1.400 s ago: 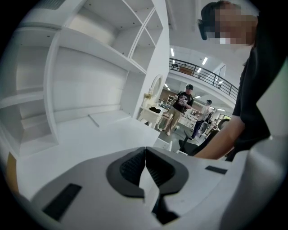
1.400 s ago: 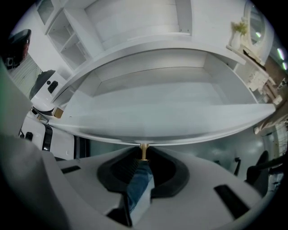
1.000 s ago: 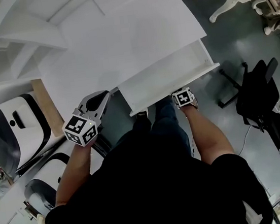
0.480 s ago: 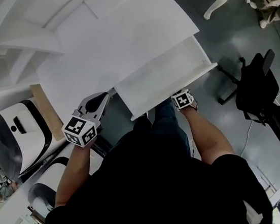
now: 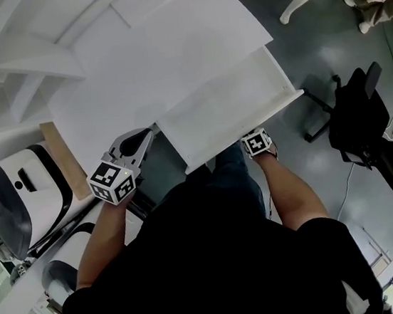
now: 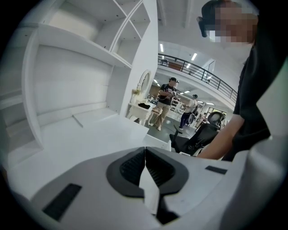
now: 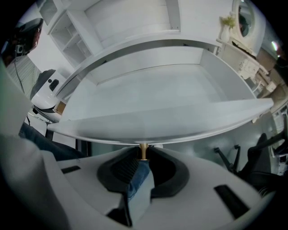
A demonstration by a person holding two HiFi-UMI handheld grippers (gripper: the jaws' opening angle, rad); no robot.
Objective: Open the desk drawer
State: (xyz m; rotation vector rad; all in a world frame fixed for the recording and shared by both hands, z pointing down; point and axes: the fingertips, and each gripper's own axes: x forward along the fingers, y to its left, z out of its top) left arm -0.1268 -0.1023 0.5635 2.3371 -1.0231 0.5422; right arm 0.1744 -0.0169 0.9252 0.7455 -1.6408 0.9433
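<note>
White desk (image 5: 155, 57), drawer (image 5: 227, 109) pulled well out toward me. Head view hides its brass knob (image 7: 143, 150) under the front; right gripper view shows my right gripper (image 7: 143, 158) clamped on it. My left gripper (image 6: 145, 157) closed, empty, beside the desk.

Head view: steep down over counter (image 5: 155, 57), drawer (image 5: 225, 102). Left gripper view: low across same counter. Right gripper view: close at knob (image 7: 143, 151), into drawer.

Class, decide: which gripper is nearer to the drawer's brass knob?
Right. The right gripper grips the brass knob at the drawer front; the left gripper, shut and empty, hovers off the drawer's left corner.
</note>
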